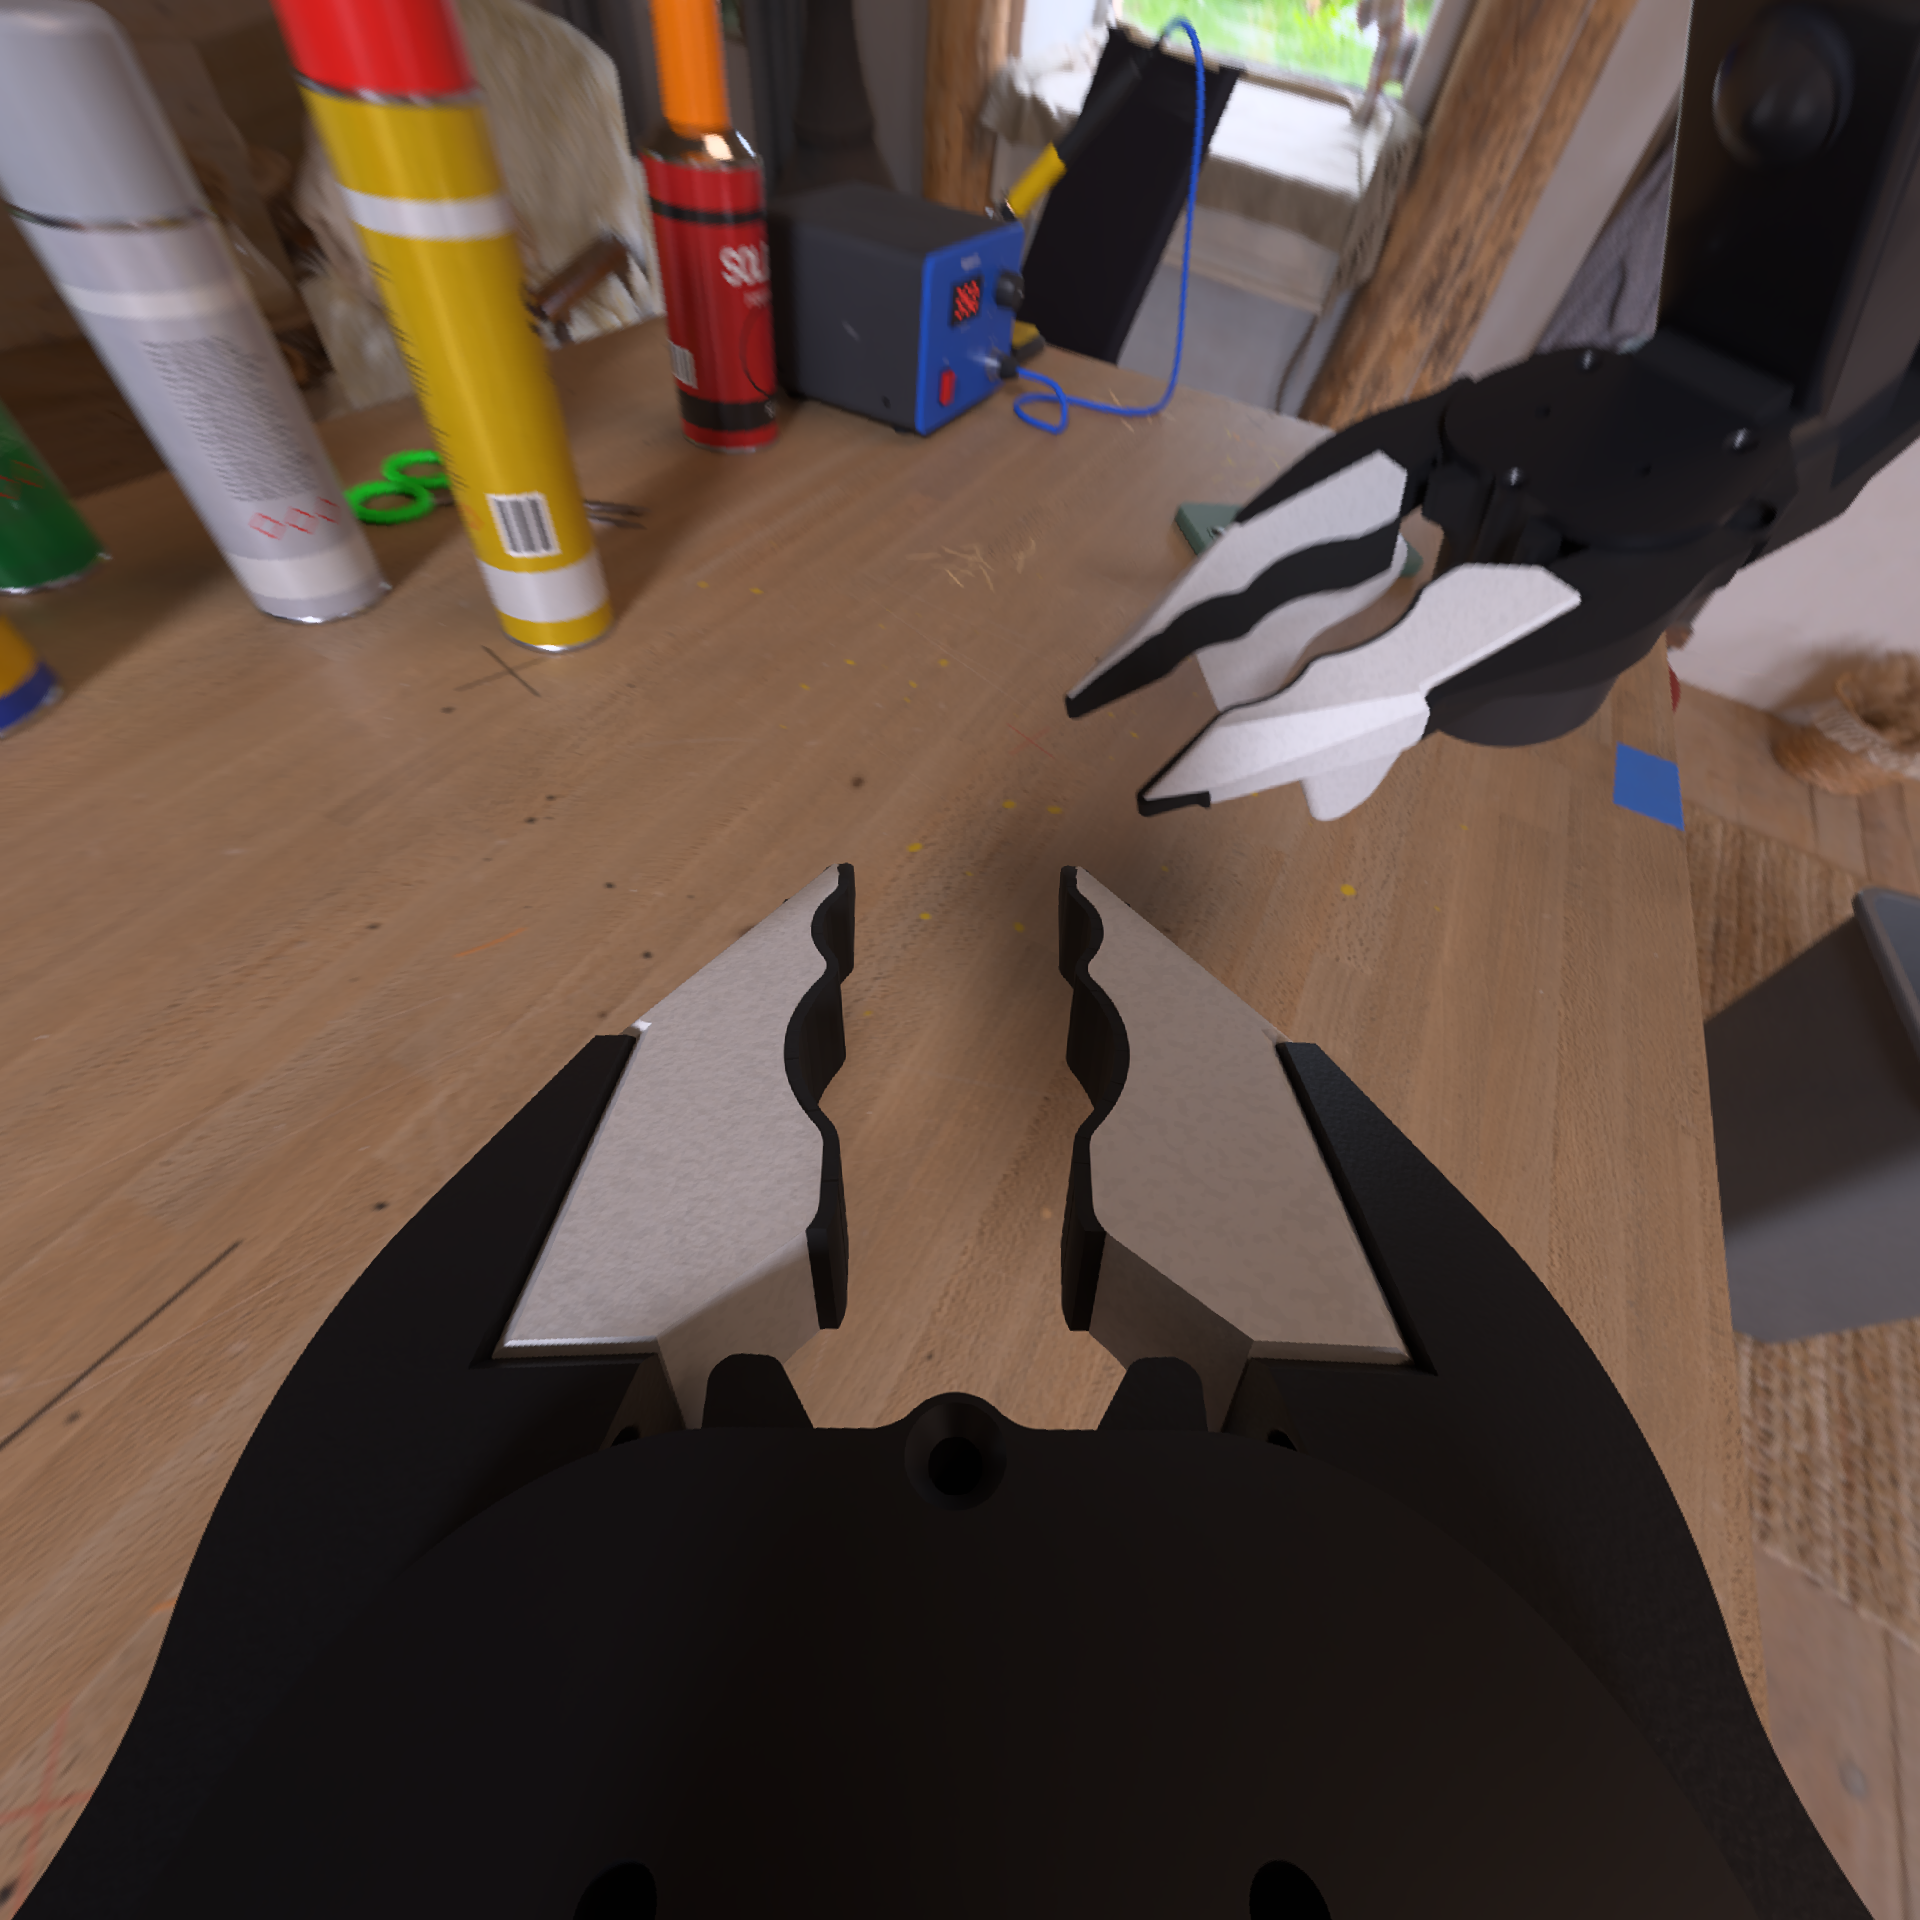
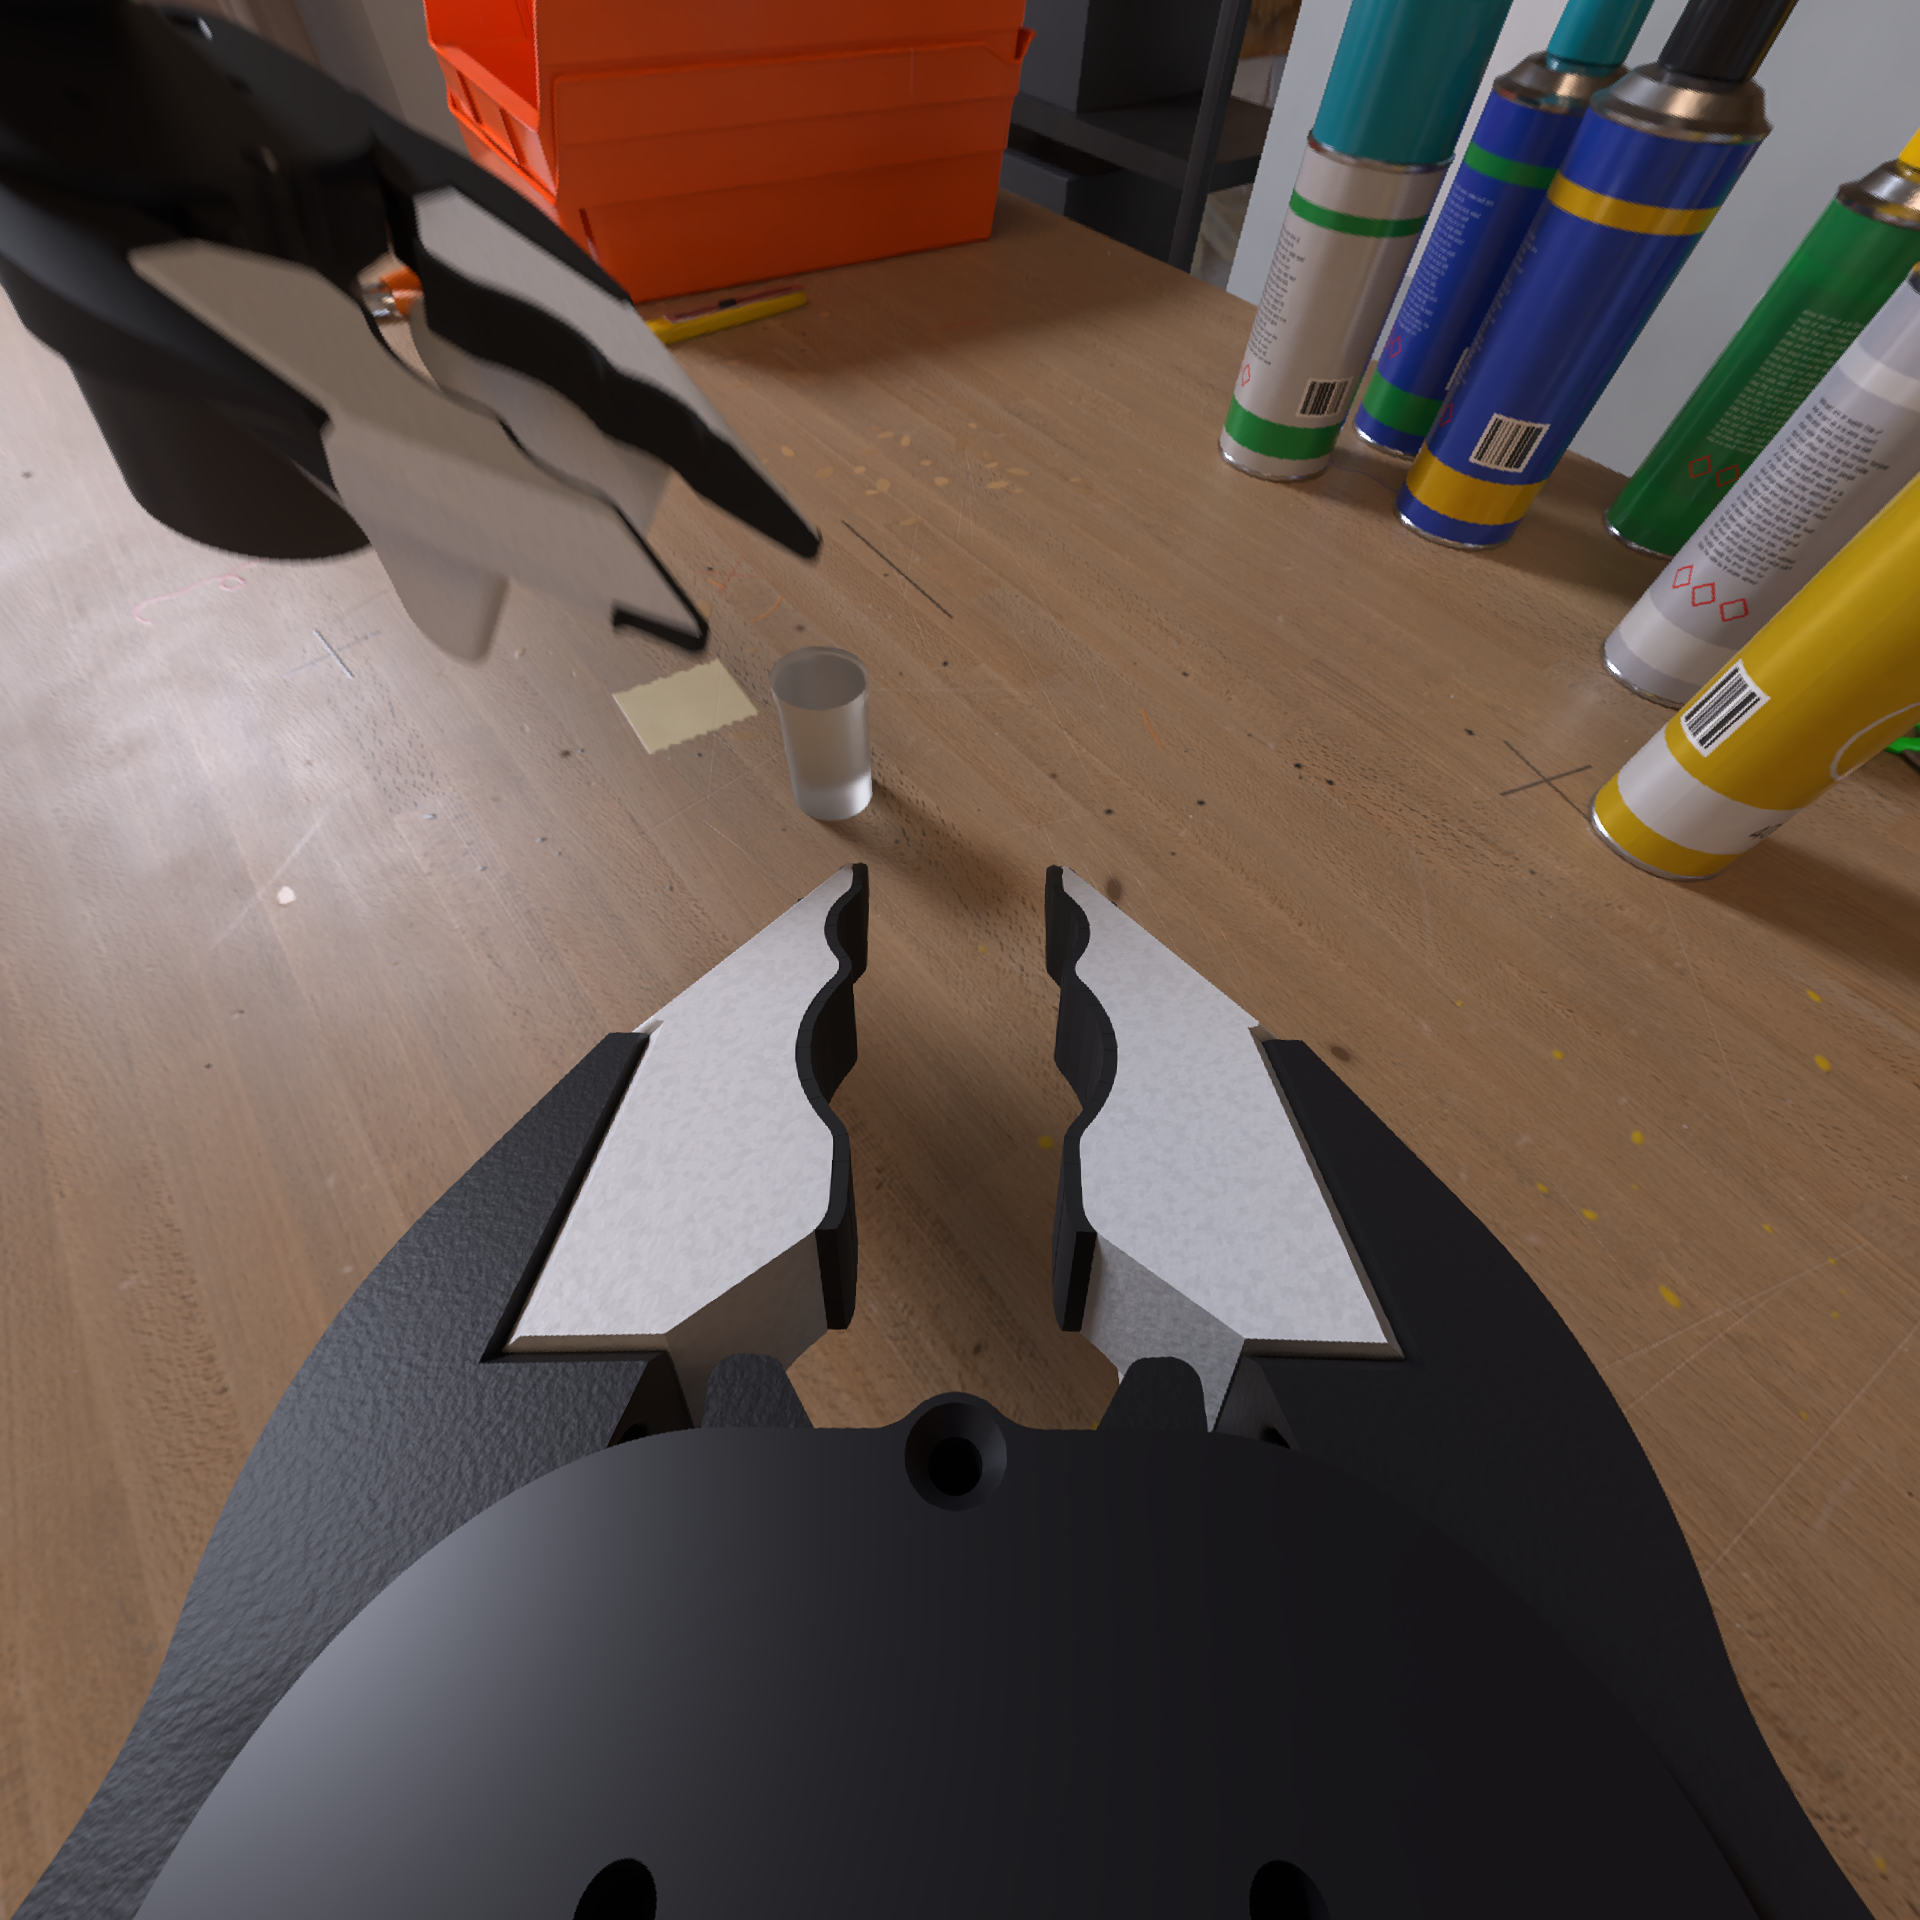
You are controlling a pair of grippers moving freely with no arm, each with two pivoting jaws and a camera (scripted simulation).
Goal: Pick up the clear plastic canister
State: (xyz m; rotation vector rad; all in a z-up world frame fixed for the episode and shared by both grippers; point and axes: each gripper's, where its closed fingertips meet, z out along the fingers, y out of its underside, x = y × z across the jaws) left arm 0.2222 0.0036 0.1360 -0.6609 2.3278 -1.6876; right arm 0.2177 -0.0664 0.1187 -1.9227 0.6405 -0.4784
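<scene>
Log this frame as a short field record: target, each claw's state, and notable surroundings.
target: clear plastic canister, upright on the wooden table, untouched
right claw: open, empty, just short of the canister
left claw: open, empty, above bare table
beside target: pale paper scrap
backdrop: spray cans, orange bin, blue soldering station

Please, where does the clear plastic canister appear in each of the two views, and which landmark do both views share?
Left wrist view: the canister is not in the picture.
Right wrist view: the clear plastic canister stands upright on the table, just above centre, ahead of the right gripper.
Shared landmark: the yellow spray can with a barcode.
</scene>
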